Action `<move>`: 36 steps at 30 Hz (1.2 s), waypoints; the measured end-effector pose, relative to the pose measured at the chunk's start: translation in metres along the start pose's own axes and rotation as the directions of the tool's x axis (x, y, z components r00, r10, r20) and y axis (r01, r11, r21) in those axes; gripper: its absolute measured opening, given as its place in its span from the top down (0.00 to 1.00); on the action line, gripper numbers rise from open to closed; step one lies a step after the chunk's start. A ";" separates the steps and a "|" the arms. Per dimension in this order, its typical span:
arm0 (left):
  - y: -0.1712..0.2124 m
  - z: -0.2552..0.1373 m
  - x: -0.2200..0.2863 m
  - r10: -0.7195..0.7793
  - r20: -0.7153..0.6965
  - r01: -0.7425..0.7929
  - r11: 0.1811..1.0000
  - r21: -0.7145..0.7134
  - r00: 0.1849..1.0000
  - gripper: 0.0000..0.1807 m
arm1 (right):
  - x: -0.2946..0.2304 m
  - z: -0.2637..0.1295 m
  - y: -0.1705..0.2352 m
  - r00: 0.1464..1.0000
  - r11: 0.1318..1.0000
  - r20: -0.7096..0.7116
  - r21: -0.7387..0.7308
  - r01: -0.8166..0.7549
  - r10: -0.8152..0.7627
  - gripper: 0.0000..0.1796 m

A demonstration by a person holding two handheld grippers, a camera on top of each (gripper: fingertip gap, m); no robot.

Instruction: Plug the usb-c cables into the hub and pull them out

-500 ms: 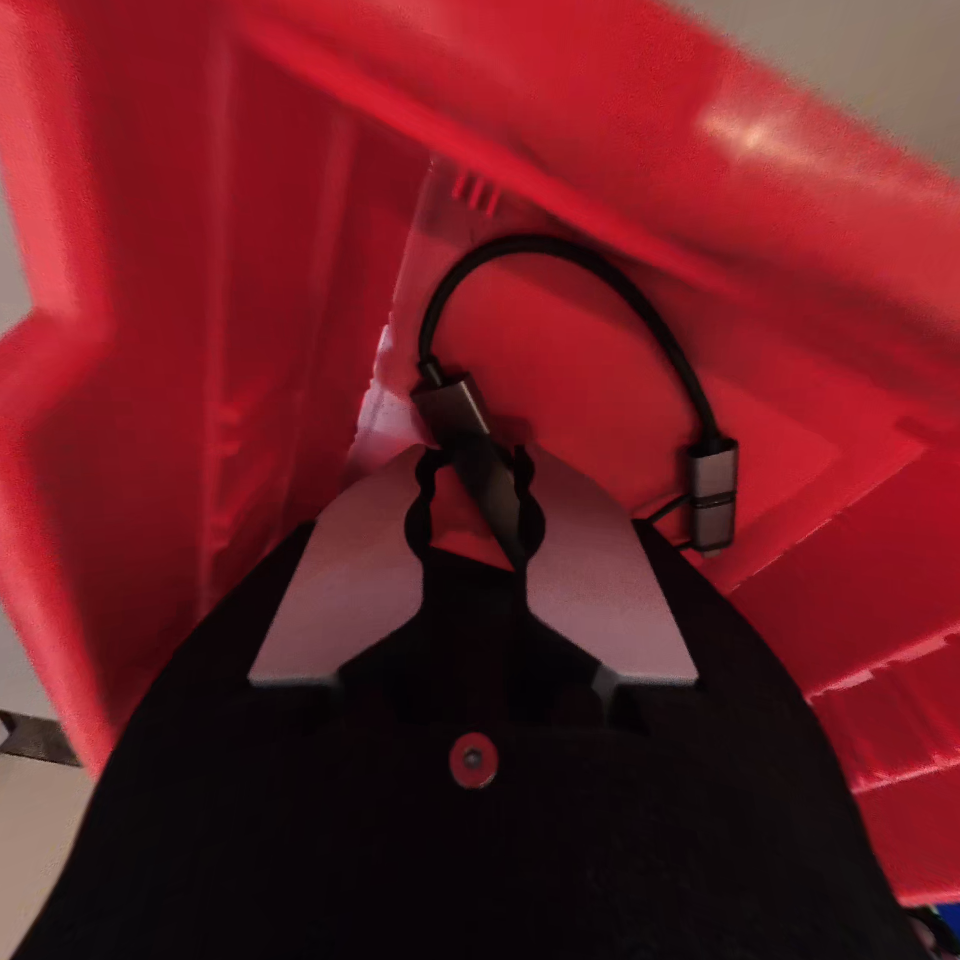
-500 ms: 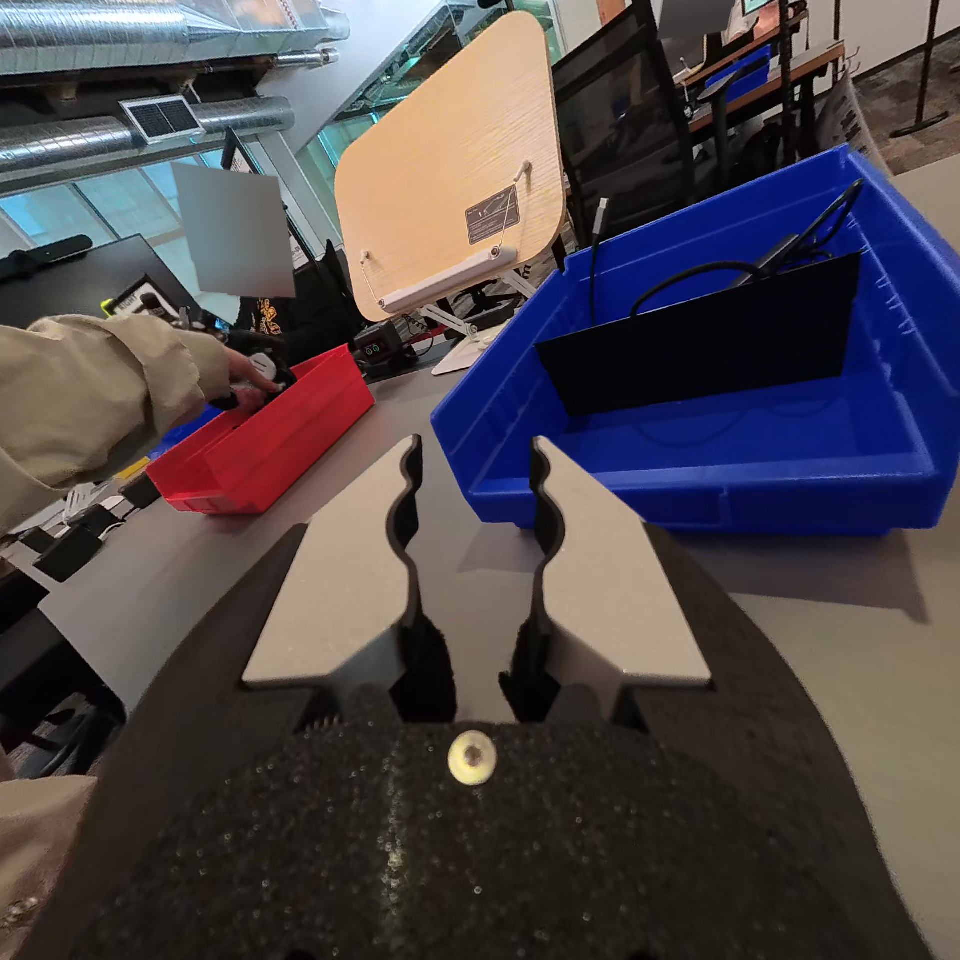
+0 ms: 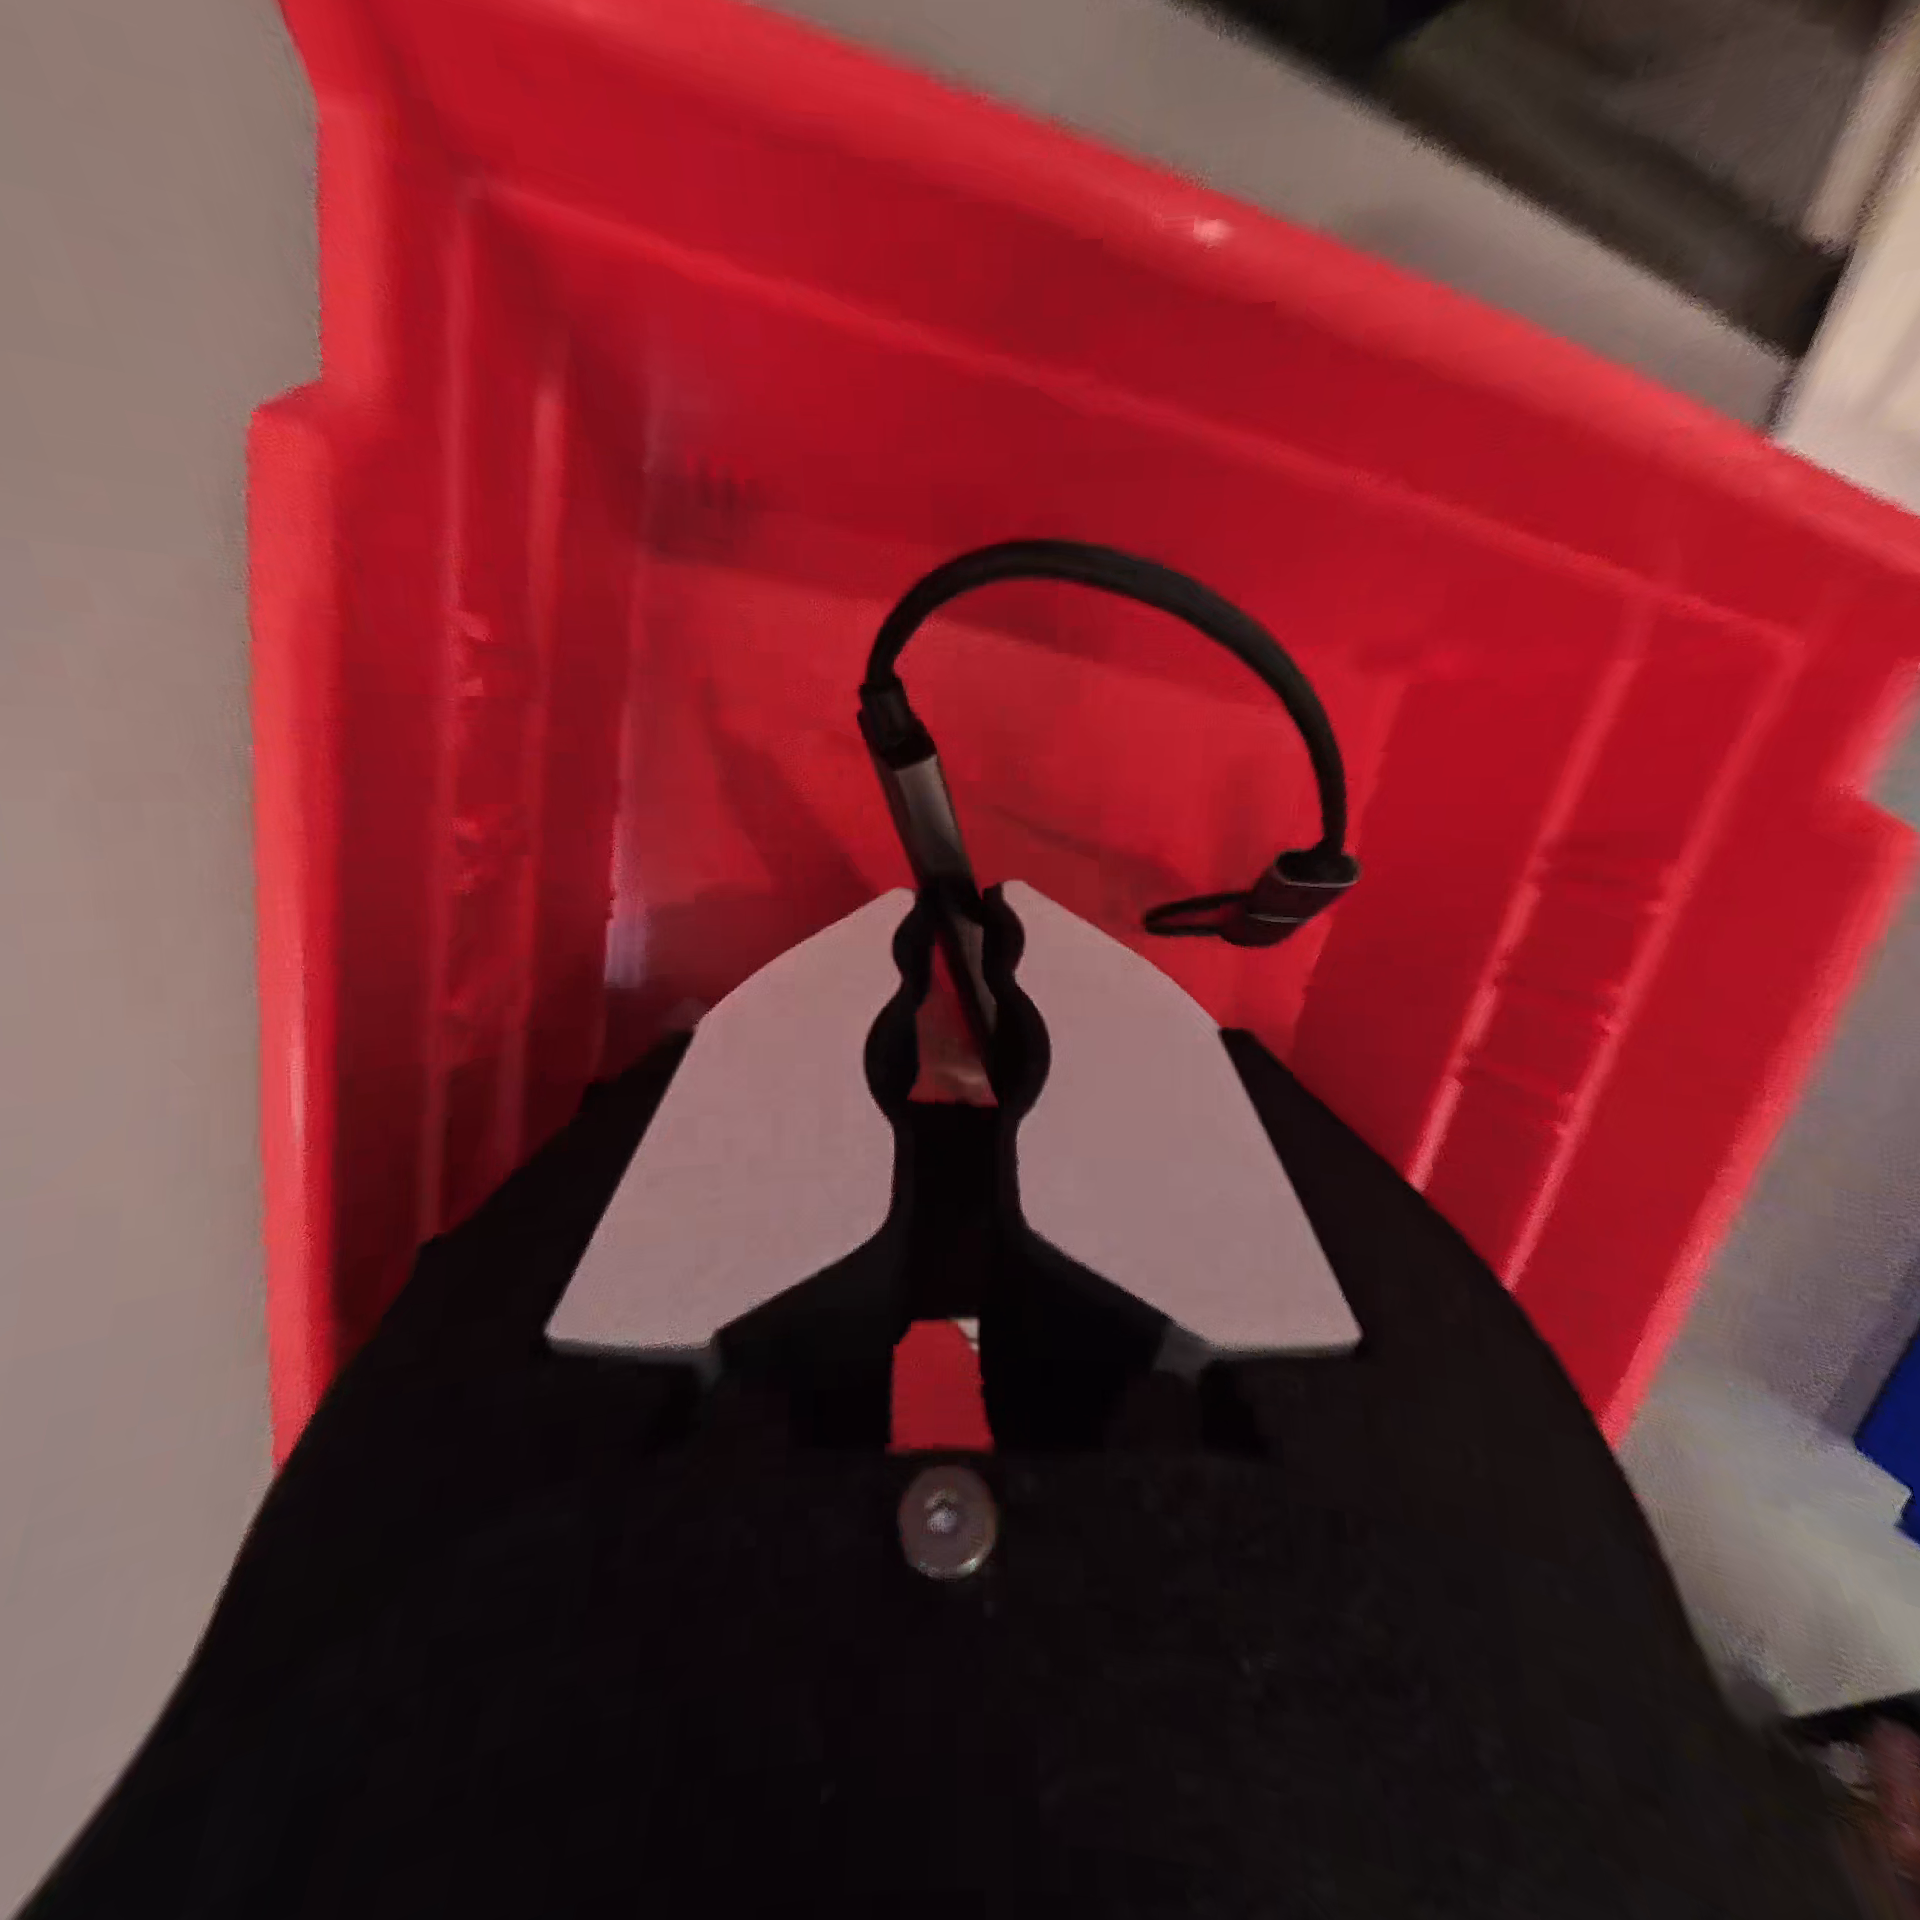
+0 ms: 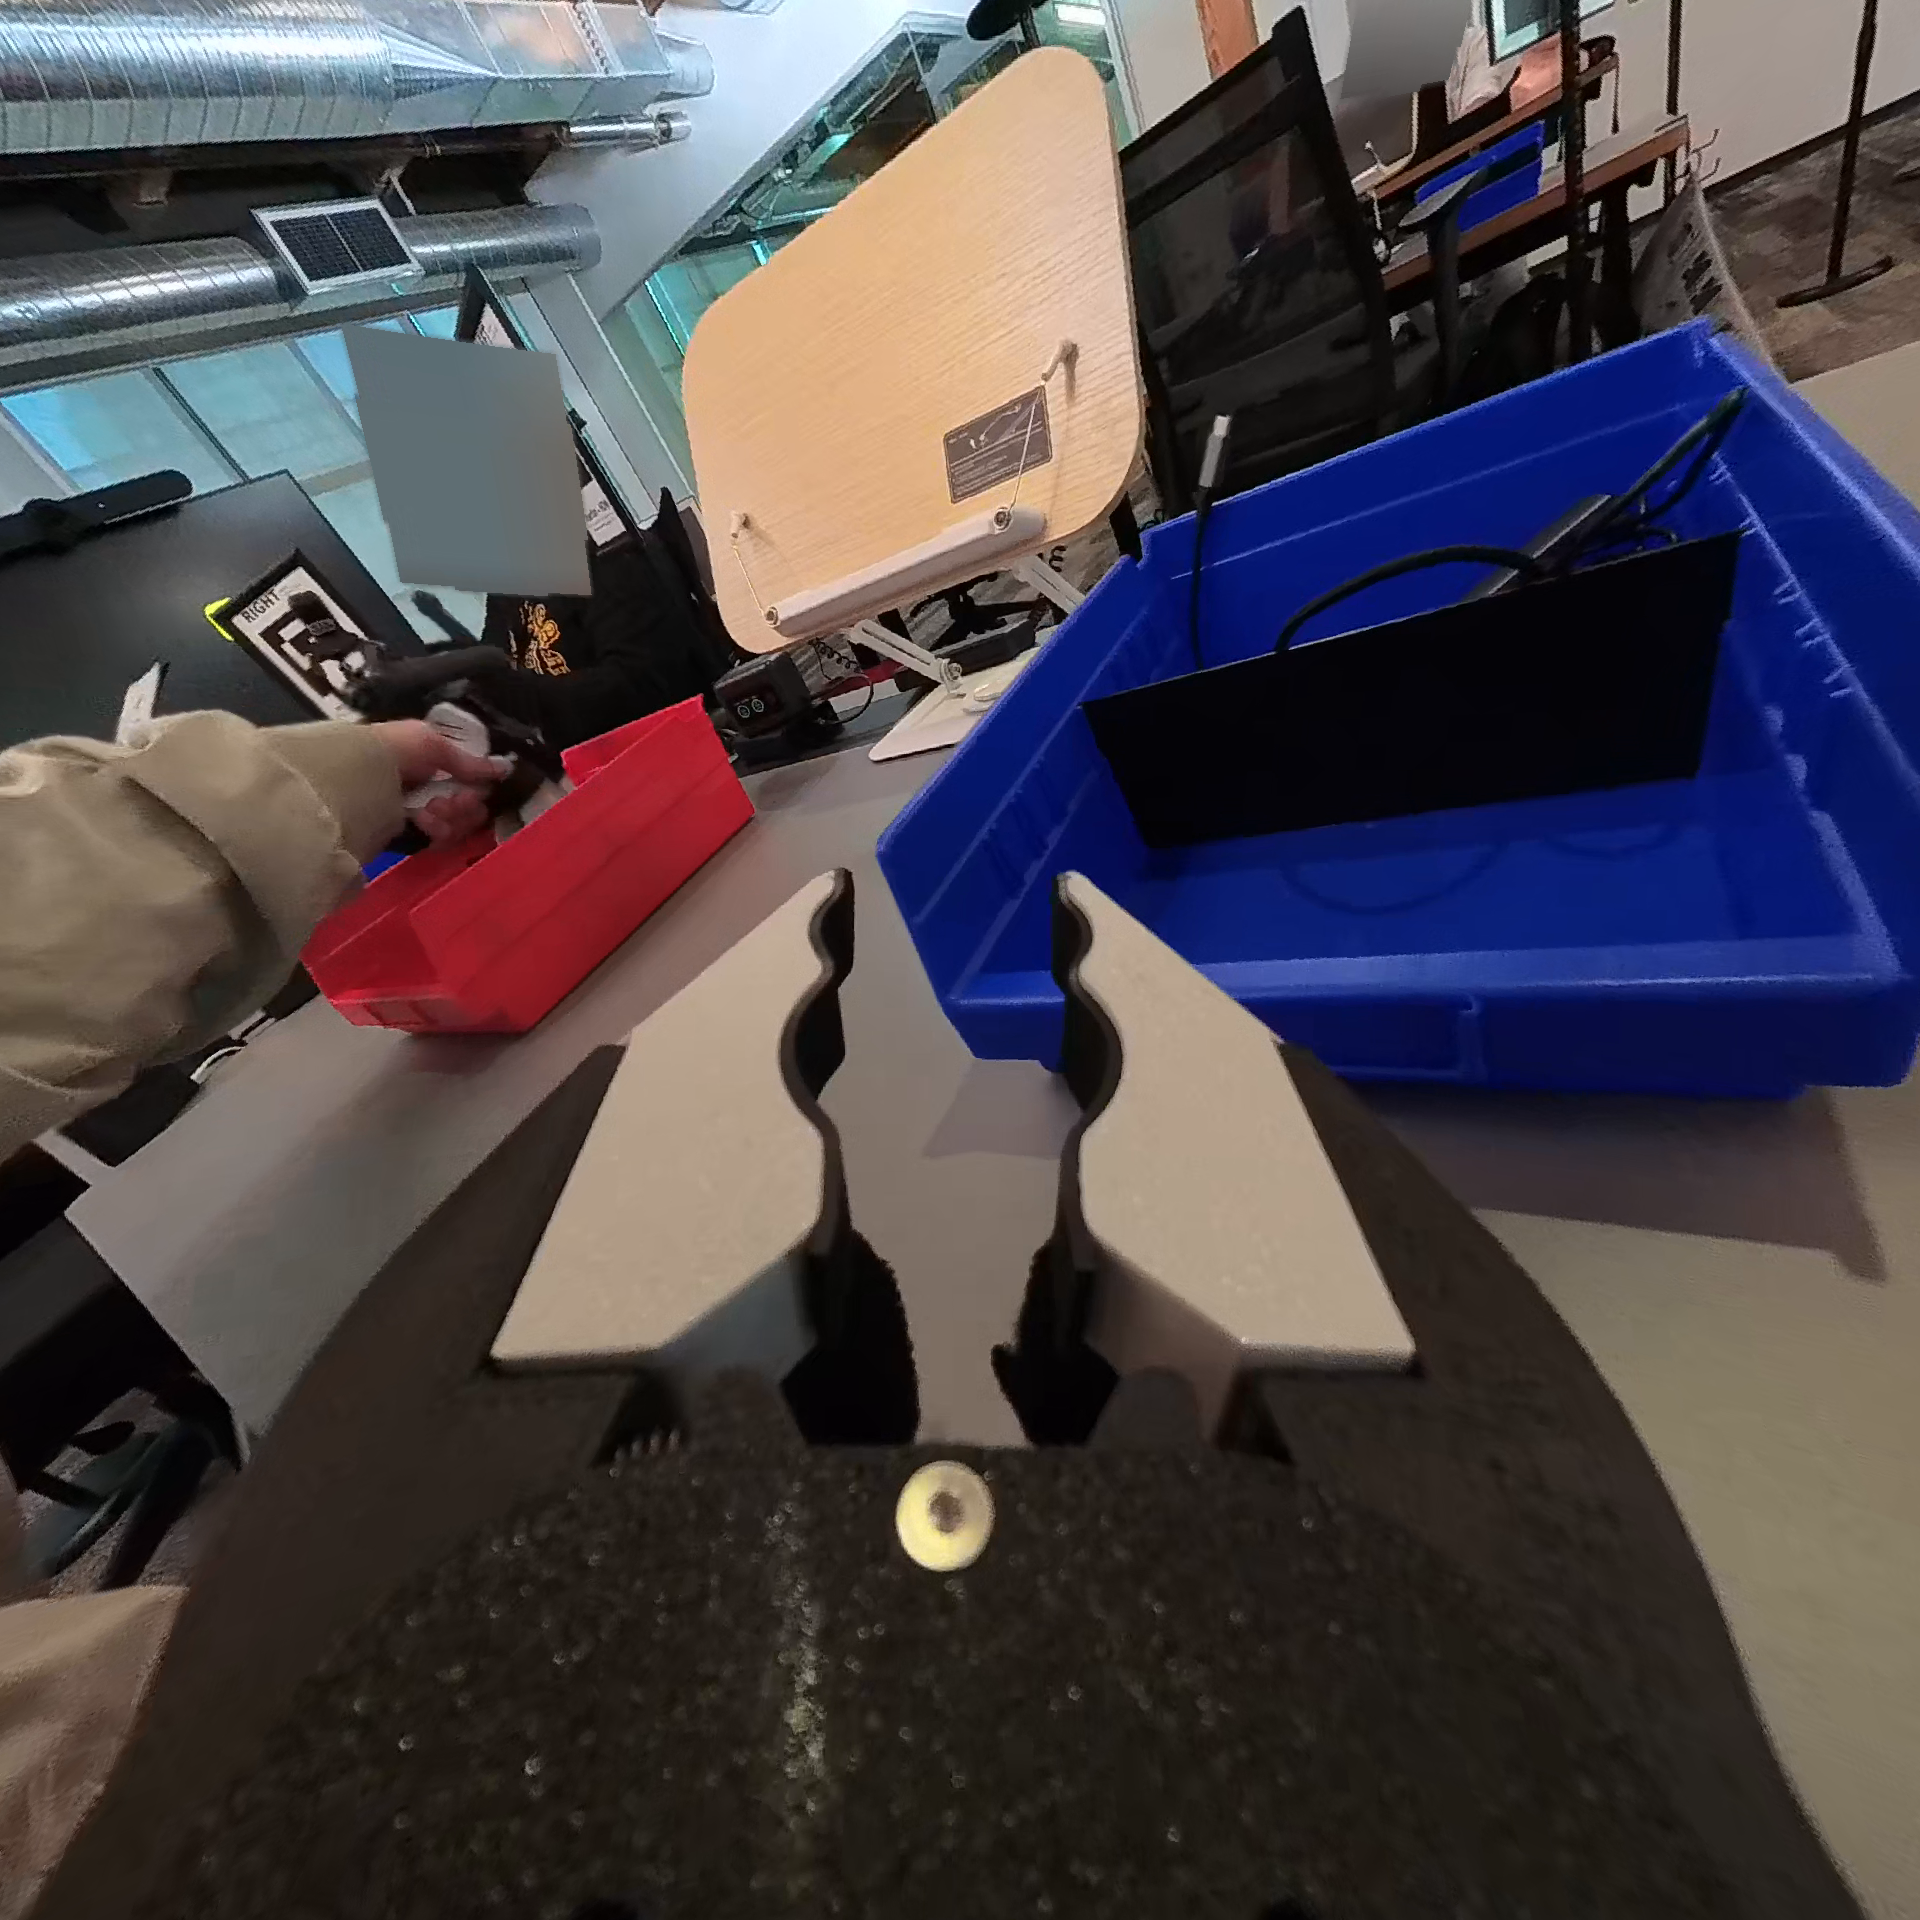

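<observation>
The left gripper (image 3: pixel 956 904) is clamped on the grey metal body of a small hub (image 3: pixel 928 800), holding it over the inside of a red bin (image 3: pixel 1143 436). The hub sits slanted between the two pale fingers (image 3: pixel 769 1122), its far end sticking out past their tips. A short black cable (image 3: pixel 1174 592) arcs from that far end up and round to the right and ends in a dark plug (image 3: pixel 1299 883) that hangs free above the bin floor, with a thin black loop trailing off its left side. This view is blurred, so I cannot make out the hub's ports.

The right gripper (image 4: pixel 953 904) stands apart and empty above the grey bench (image 4: pixel 1621 1299), between the red bin (image 4: pixel 540 914) on the left and a large blue bin (image 4: pixel 1507 997) on the right. A black divider panel (image 4: pixel 1423 717) crosses the blue bin. Behind it lie several dark cables (image 4: pixel 1382 582), and one of them stands upright with a silver plug (image 4: pixel 1214 449) at its top, near the bin's back left corner. From here I see a tan sleeve (image 4: pixel 177 883) reaching to the far end of the red bin, the hand (image 4: pixel 442 784) holding the left gripper's handle. Beyond the bench, a light wooden board (image 4: pixel 914 343) is tilted up on a white stand.
</observation>
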State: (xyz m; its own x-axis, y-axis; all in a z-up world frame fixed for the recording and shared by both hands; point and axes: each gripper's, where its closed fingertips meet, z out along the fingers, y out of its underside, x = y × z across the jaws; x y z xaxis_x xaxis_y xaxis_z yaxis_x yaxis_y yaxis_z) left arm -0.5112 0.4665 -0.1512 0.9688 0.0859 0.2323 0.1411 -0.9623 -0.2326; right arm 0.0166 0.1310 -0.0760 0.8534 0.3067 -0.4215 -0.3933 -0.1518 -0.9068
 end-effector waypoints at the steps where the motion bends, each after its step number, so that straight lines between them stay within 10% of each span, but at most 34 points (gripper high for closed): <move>1: -0.001 -0.007 0.006 0.029 -0.031 -0.027 0.998 0.052 0.999 0.95 | -0.001 0.000 0.000 1.000 1.000 0.000 0.001 0.007 -0.007 0.80; 9: 0.004 -0.114 0.077 0.242 -0.463 -0.022 0.902 0.432 0.853 0.95 | -0.026 0.008 -0.016 0.995 0.995 0.008 0.009 0.095 -0.095 0.81; 14: 0.042 -0.212 0.130 0.384 -0.836 0.167 0.864 0.475 0.391 0.96 | -0.070 0.032 -0.009 0.991 0.989 0.125 -0.136 0.067 -0.050 0.83; 22: 0.155 -0.264 0.225 0.552 -0.822 0.122 0.834 0.538 -0.143 0.96 | -0.188 0.102 -0.037 0.845 0.964 0.466 -0.090 -0.251 0.263 0.80; 36: 0.239 -0.223 0.304 0.493 -0.824 0.078 0.867 0.492 -0.278 0.96 | -0.240 0.136 -0.051 0.741 0.860 0.568 0.110 -0.499 0.357 0.88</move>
State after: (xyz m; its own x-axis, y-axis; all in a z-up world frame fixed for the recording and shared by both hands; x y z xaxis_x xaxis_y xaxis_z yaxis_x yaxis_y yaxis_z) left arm -0.2283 0.2054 0.0745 -0.3672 -0.7113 0.5994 0.2977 -0.7004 -0.6487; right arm -0.2147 0.1928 0.0699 0.2977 0.7069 -0.6417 -0.8016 -0.1800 -0.5702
